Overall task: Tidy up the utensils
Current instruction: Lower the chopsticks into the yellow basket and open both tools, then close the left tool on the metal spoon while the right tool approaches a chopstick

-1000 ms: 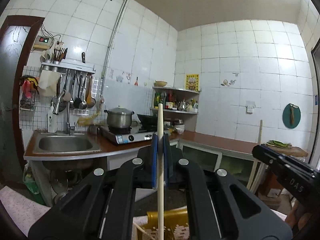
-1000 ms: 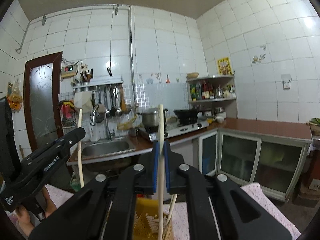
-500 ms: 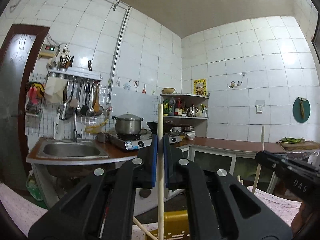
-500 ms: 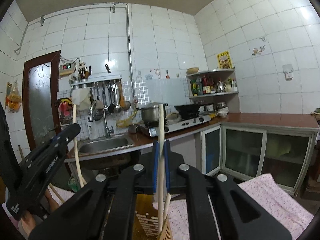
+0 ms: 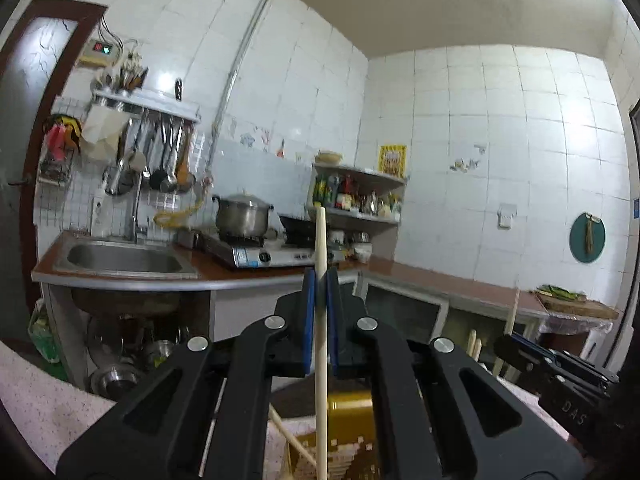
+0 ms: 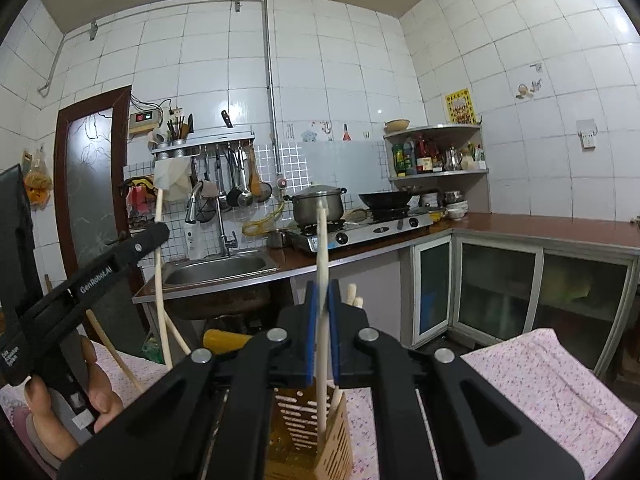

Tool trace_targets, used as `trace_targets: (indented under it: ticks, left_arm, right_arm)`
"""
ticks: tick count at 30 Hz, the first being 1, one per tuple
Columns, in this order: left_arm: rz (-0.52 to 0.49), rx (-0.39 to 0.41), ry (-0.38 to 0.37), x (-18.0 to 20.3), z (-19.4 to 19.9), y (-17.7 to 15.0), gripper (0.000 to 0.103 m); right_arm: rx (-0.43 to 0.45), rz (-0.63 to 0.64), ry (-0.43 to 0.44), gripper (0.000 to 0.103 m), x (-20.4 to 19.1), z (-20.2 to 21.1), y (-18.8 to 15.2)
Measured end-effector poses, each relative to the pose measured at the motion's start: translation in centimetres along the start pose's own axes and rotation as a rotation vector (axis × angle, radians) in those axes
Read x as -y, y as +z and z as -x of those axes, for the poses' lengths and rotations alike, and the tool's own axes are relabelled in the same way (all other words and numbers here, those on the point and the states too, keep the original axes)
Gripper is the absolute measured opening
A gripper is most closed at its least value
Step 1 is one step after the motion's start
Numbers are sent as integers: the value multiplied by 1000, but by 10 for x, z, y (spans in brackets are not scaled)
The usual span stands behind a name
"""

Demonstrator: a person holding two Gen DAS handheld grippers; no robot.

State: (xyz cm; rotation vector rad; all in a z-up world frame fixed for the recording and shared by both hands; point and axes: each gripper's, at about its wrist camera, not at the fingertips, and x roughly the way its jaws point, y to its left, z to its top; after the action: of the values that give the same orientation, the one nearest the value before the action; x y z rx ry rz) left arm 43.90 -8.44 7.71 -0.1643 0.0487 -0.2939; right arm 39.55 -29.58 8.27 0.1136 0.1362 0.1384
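Note:
My left gripper point(image 5: 320, 280) is shut on a pale wooden chopstick point(image 5: 321, 240) held upright, its lower end above a yellow perforated utensil holder point(image 5: 348, 412). My right gripper point(image 6: 321, 294) is shut on another chopstick point(image 6: 321, 240), whose lower end reaches down into the same holder point(image 6: 304, 432). Other chopsticks point(image 6: 352, 294) stand in the holder. The left gripper also shows in the right wrist view point(image 6: 154, 236) at the left, with its chopstick point(image 6: 159, 280). The right gripper shows at the lower right of the left wrist view point(image 5: 504, 346).
The holder stands on a table with a pink flowered cloth point(image 6: 540, 376). Behind are a counter with a sink point(image 6: 218, 268), a gas stove point(image 6: 360, 232) with a pot point(image 6: 318, 204), glass-door cabinets point(image 6: 496, 288) and a corner shelf point(image 6: 436, 160).
Both grippers have come down with their chopsticks toward the yellow holder, and the right chopstick's lower end is now deeper in it. The left view has tilted slightly.

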Motion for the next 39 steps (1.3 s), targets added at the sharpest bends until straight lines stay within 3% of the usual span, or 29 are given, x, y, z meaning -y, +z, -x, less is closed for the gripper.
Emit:
trace_targets:
  ticks: [4,7,10,15,16,17,18,19,20,22,24,29,39]
  left_arm:
    - [-56,-12,1,6,17,-11,4]
    - [-80,-70,-37,11,21,-16,4]
    - [-122,-104,-19,14,20,-21,5]
    - [-70,-204,11,-1,18,-27,5]
    - [-64,-227,15,-3,19,-27,10]
    - [-55,-248,6,-4,21,-28,14]
    - [-43,-272,2,-6,25,-27,25]
    - [-37,-282,9,-7,28,-25,38]
    - [-34,-283,17,-8,33,-23,44]
    - [-38,-290,43,-10,49,-16,72]
    - [-40,-309,60,-13,60,-11,83]
    - [-39,-393,70,-24,99,-9,98]
    - [-37,-679,109,-39,152,-67,98]
  right_arm:
    - [-40,6,-1,6,0,-1,-13]
    - [-78,0,5,6,1,-5,-19]
    - [-115,2,3,6,2,-8,-22]
    - [-187,20,1,7,2,-8,-28]
    - [-197,18,3,8,2,-7,-28]
    - [-215,7,7,15,3,-5,-27]
    - [-224,-2,8,25,3,-2,-26]
    - [-226,-10,2,49,3,3,-24]
    - [-221,-9,-4,56,3,7,-22]
    - [-221,14,-22,57,0,19,-16]
    - [-241,20,-38,57,-1,32,-12]
    - [-338,17,-98,77,-2,62,-16]
    - [-612,-2,-232,78,-5,106,-59]
